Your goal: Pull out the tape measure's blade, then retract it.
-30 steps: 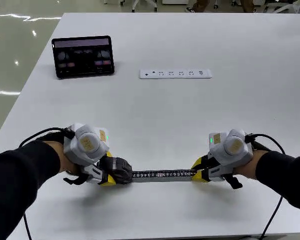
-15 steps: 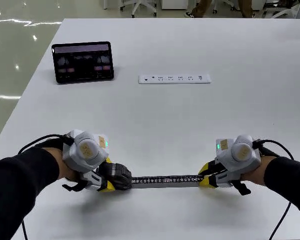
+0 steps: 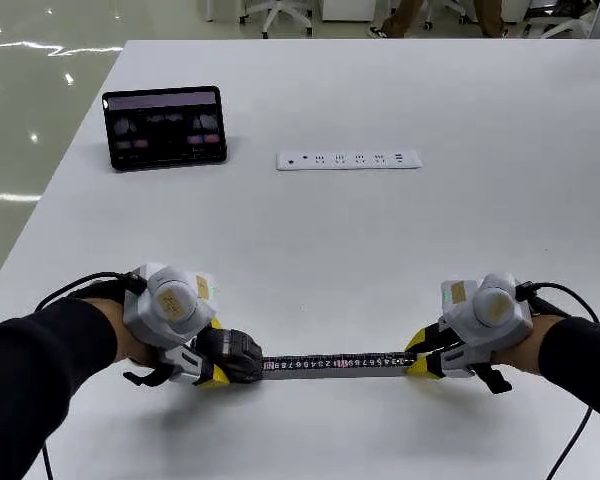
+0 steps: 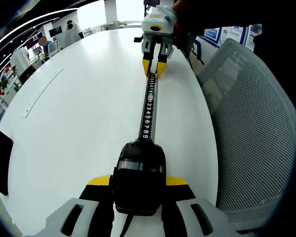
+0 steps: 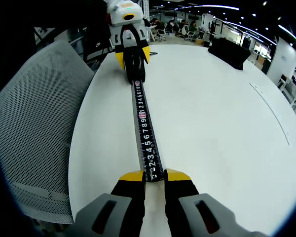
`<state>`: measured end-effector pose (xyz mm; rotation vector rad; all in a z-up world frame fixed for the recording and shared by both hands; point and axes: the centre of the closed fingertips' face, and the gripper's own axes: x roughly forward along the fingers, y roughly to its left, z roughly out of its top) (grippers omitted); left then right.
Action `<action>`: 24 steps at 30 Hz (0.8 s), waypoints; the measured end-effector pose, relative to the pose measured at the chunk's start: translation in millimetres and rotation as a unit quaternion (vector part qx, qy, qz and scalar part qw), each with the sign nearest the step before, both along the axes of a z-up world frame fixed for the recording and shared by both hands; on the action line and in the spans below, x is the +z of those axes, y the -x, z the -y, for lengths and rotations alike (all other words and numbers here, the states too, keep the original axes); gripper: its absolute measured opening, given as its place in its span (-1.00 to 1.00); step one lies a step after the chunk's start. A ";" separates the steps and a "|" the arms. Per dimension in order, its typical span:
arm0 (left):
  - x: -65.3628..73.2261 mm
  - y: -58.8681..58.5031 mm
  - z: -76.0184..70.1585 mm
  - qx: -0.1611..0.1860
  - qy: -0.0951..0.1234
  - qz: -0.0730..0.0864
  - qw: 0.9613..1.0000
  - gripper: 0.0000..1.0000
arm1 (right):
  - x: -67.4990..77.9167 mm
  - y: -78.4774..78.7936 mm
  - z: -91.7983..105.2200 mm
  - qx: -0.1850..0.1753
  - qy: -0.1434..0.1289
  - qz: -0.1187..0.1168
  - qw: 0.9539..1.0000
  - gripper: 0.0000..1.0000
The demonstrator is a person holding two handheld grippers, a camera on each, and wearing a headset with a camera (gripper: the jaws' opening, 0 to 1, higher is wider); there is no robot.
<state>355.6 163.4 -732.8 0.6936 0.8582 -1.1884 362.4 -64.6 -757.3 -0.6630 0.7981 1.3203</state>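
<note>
Between the two tongs, low on the white worktop (image 3: 380, 250), lies one tape measure (image 4: 138, 170) with its blade (image 3: 335, 362) drawn out along the surface.

Left tongs (image 3: 218, 352): jaws closed against both sides of the tape measure's black case, which sits clamped between the yellow tips and rests on the worktop.

Right tongs (image 3: 418, 353): jaws drawn nearly together, pinching the free end of the blade. In the right gripper view the lowest numerals of the scale sit just ahead of the tips.

Blade: runs straight from the mouth of the case to the right tongs, printed face up, numerals legible. It lies on or just above the worktop; which one cannot be told along the whole length. The two tongs face each other, well apart, with the blade as the only thing joining them.

Count: tape measures, one; tongs, two.

Beyond the tongs, on the far part of the worktop:
- One dark tablet (image 3: 165, 127), propped upright with its screen lit, ahead of the left tongs.
- One white power strip (image 3: 348, 159), lying flat, roughly ahead of the gap between the tongs.

Tablet and strip stand apart from each other and well clear of the tape measure.

Off the near edge of the worktop, one grey mesh chair back (image 5: 34, 123) shows in both gripper views
</note>
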 end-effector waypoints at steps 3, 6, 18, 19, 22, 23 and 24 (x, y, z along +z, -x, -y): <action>0.1 0.3 0.0 0.000 0.000 0.001 1.000 -0.34 | 0.1 0.1 2.3 -0.002 0.000 -0.001 1.000 -0.82; 0.2 0.4 0.3 0.000 0.000 0.001 1.000 -0.34 | 0.5 0.9 5.0 -0.003 -0.001 -0.002 1.000 -0.82; 0.3 1.0 0.8 0.000 -0.003 0.001 1.000 -0.34 | 1.5 0.2 13.4 -0.009 -0.002 -0.003 1.000 -0.82; 0.3 0.9 0.8 0.000 -0.002 0.001 1.000 -0.34 | 1.5 0.1 14.1 -0.010 -0.002 -0.003 1.000 -0.82; 0.6 0.9 1.0 0.001 -0.002 0.002 1.000 -0.34 | 1.4 0.1 16.1 -0.010 -0.001 -0.003 1.000 -0.82; 0.6 0.9 1.0 0.001 -0.002 0.002 1.000 -0.34 | 1.3 0.1 16.8 -0.010 -0.001 -0.003 1.000 -0.82; 0.6 0.9 1.1 0.001 -0.003 0.002 1.000 -0.34 | 0.9 -0.2 17.8 -0.010 0.000 -0.003 1.000 -0.82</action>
